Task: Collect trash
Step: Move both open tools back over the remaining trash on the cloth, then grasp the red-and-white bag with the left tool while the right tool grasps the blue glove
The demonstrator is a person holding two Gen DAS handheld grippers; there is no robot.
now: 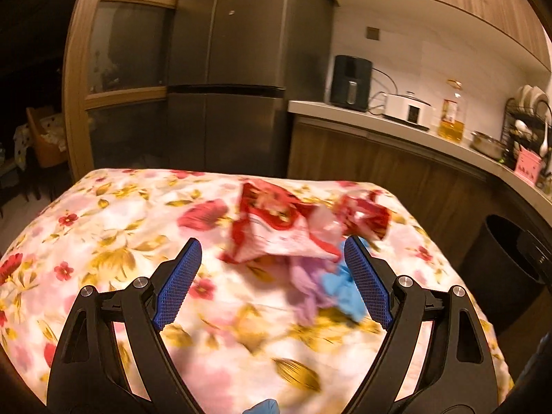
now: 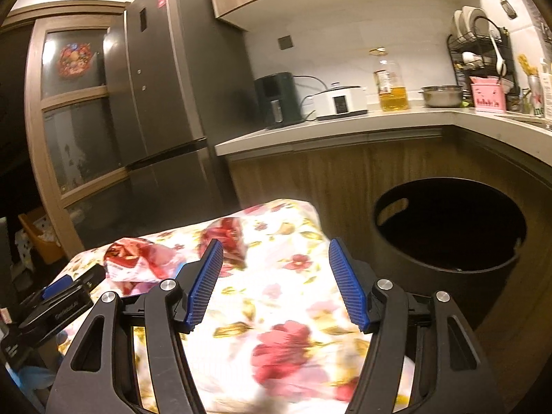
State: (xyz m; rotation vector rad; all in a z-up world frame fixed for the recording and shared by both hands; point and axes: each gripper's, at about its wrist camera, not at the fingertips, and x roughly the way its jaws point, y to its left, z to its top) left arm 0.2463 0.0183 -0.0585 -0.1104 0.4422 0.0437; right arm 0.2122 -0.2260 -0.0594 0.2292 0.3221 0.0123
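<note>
A crumpled red and white wrapper [image 1: 276, 227] lies on the floral cloth of the table [image 1: 114, 227], with a lilac glove [image 1: 307, 289] and a blue glove [image 1: 341, 293] bunched just below it. A second red wrapper [image 1: 365, 214] lies to its right. My left gripper [image 1: 272, 255] hovers just short of this heap, open, nothing between its blue pads. My right gripper [image 2: 272, 258] is open over the cloth [image 2: 276, 310] near the table's right edge and holds nothing. The red and white wrapper [image 2: 134, 262] shows left of it. The left gripper [image 2: 65, 296] shows at the far left. A black bin [image 2: 452, 234] stands open on the floor to the right.
The same black bin [image 1: 507, 269] stands right of the table. Behind are a grey fridge [image 1: 224, 69] and a counter [image 2: 345, 131] with an air fryer [image 2: 276, 100], a white cooker [image 2: 341, 100], an oil bottle [image 2: 391, 86], a pot [image 2: 441, 96] and a dish rack [image 2: 483, 51].
</note>
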